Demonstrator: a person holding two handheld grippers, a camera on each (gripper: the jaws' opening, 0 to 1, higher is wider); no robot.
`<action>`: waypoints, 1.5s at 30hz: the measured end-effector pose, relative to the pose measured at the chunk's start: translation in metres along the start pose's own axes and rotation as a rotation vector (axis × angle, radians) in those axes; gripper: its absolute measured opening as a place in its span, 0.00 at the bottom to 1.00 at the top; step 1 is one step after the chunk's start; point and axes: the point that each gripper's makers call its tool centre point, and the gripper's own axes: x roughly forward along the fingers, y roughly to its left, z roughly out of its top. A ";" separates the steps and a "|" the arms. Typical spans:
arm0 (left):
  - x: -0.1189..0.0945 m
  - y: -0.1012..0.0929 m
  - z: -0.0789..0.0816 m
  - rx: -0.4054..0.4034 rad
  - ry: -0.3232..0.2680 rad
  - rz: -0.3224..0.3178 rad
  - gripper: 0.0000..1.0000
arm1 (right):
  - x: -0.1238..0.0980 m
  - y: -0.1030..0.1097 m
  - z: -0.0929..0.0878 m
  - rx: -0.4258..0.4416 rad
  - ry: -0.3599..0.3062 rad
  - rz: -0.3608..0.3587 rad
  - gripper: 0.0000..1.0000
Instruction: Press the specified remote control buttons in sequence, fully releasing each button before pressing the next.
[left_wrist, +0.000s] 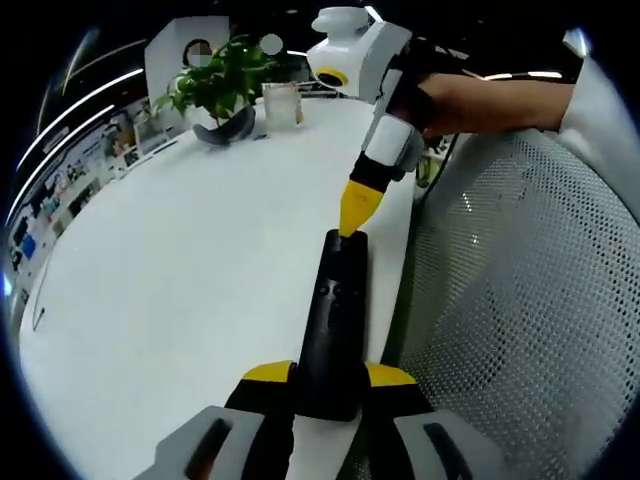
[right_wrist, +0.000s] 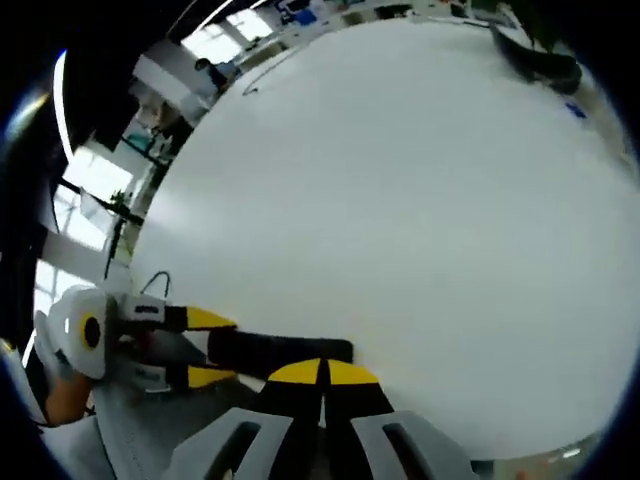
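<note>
My left gripper pinched the near end of the black remote control, yellow-tipped jaws on either side of its body. The remote lay lengthwise along the edge of the white table, just beside a white mesh chair back. My right gripper came down with its jaws pressed together, the yellow tip touching the remote's far end. From the right gripper view, my right gripper met the remote with jaws together, and the left gripper clamped its other end. A potted plant and a cup stood at the far side of the table.
</note>
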 end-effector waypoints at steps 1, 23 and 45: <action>0.000 0.000 0.000 0.002 0.001 -0.003 0.24 | 0.000 0.000 -0.001 -0.009 0.000 -0.003 0.00; 0.001 -0.002 0.002 0.022 -0.015 -0.013 0.24 | 0.004 0.013 0.003 -0.059 0.008 0.031 0.00; 0.002 0.000 0.004 0.026 -0.028 -0.013 0.24 | 0.005 0.010 0.001 -0.095 0.003 0.015 0.00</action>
